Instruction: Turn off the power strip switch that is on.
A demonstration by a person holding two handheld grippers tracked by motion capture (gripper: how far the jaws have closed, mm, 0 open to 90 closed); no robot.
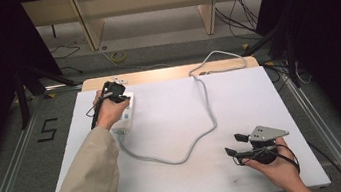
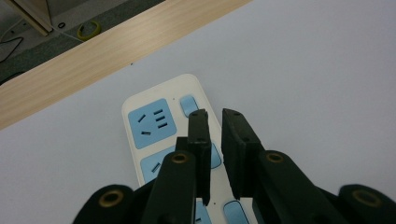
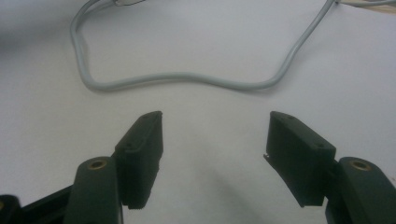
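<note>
While the left gripper (image 2: 215, 114) hovers over the white power strip (image 2: 154, 100) at the table's (image 1: 170, 106) 10 o'clock, its jaws show a narrow gap with nothing between. Right gripper (image 1: 234, 144) sits at 4 o'clock, jaws wide apart, empty, the grey cord (image 3: 187, 78) at its 12 o'clock.

- Left gripper (image 2: 215, 116): held out at the far left, jaws a narrow gap apart, nothing between them.
- Right gripper (image 3: 215, 116): low at the near right, jaws wide apart and empty.
</note>
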